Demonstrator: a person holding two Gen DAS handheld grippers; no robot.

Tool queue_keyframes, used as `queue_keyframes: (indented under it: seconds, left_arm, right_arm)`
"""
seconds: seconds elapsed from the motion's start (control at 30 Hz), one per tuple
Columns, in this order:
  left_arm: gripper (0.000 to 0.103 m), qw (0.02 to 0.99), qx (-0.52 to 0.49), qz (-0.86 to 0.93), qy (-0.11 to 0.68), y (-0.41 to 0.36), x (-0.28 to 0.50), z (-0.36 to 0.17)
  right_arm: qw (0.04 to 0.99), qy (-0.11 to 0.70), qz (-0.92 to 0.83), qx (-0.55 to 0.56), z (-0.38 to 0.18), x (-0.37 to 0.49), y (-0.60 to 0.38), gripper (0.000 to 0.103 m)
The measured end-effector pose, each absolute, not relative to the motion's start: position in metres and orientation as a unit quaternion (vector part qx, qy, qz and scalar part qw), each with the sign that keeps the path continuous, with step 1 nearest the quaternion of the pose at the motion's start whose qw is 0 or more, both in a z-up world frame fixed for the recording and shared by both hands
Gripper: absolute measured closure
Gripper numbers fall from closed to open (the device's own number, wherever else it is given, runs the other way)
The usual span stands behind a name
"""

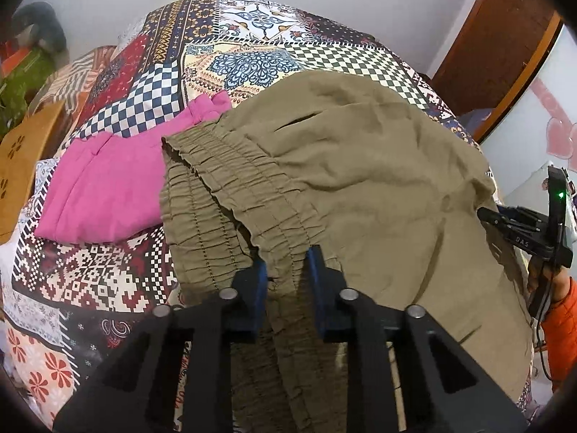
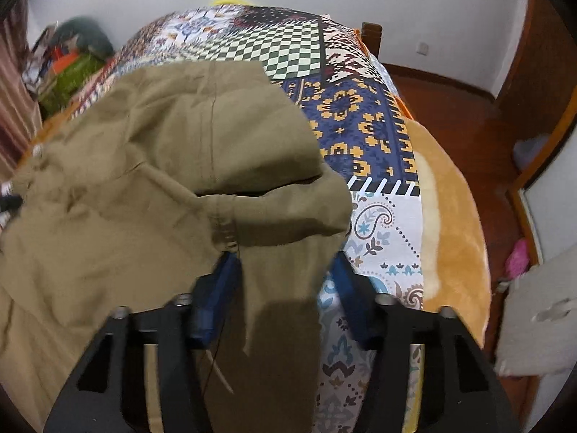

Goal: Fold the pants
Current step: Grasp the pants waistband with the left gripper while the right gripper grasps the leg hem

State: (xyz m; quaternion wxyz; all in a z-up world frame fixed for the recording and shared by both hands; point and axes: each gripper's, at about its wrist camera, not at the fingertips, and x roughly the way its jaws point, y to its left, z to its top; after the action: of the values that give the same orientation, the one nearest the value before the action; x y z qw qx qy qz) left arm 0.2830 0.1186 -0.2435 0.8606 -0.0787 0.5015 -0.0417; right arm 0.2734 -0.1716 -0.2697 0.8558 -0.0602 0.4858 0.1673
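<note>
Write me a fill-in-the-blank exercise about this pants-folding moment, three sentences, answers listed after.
1. The left gripper pinches the olive pants at their elastic ____.
2. Beside the olive pants lies a folded garment coloured ____.
3. Both garments rest on a patterned ____.

Missing words: waistband; pink; bedspread

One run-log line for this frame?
olive pants on patterned bedspread | left gripper around elastic waistband | right gripper around hem
</note>
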Motion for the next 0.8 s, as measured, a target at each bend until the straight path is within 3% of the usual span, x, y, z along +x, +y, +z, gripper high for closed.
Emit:
queue_keyframes:
  seconds: [0.03,0.07,0.5,0.8]
  left_arm:
    - [0.090,0.860,-0.085,-0.046,0.501,0.120,0.283,-0.242]
    - [0.093,0.860,-0.091,-0.048,0.499,0.121,0.283,-0.241]
    - [0.095,0.853,-0.039,-0.036,0.519,0.117,0.286,-0.241]
    - [0.094,0.852,-0.058,-0.016,0.520,0.129,0.293,-0.251]
  right_arm:
    - [0.854,0.488,0.170,-0.060,-0.270,0.273,-0.172,0.085]
    - [0.853,0.490,0.172,-0.056,-0.270,0.272,-0.174,0.089]
    - [0.845,0.501,0.177,-0.054,-0.269,0.274,-0.177,0.093]
    - [0.839,0.511,0.182,-0.045,-0.272,0.268,-0.174,0.092]
